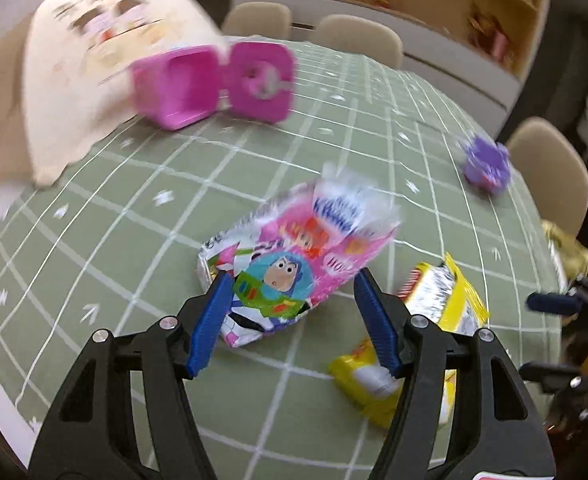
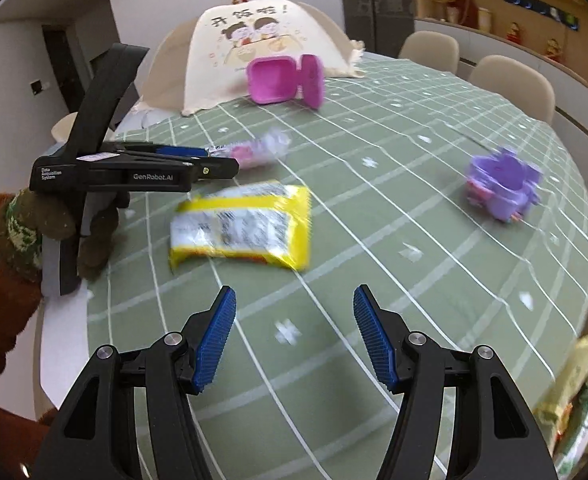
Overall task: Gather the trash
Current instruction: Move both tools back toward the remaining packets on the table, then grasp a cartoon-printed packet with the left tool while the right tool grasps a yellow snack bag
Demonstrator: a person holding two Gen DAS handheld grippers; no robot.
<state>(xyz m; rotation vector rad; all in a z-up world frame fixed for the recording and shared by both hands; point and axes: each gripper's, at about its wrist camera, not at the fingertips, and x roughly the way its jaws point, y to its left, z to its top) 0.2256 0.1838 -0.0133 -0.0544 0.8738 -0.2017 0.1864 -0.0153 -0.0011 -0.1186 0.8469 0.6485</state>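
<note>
A pink cartoon-print wrapper lies on the green checked tablecloth. My left gripper is open and hovers right over its near end, one blue pad over the wrapper's left corner. The pads do not press on it. A yellow wrapper lies just right of it. In the right wrist view my right gripper is open and empty, a little short of the yellow wrapper. The left gripper comes in from the left, its tips at the pink wrapper.
An open pink box stands at the back before a cream food cover. A purple toy sits at the right. Snack packs lie at the near right edge. A gloved hand holds the left gripper. Chairs ring the table.
</note>
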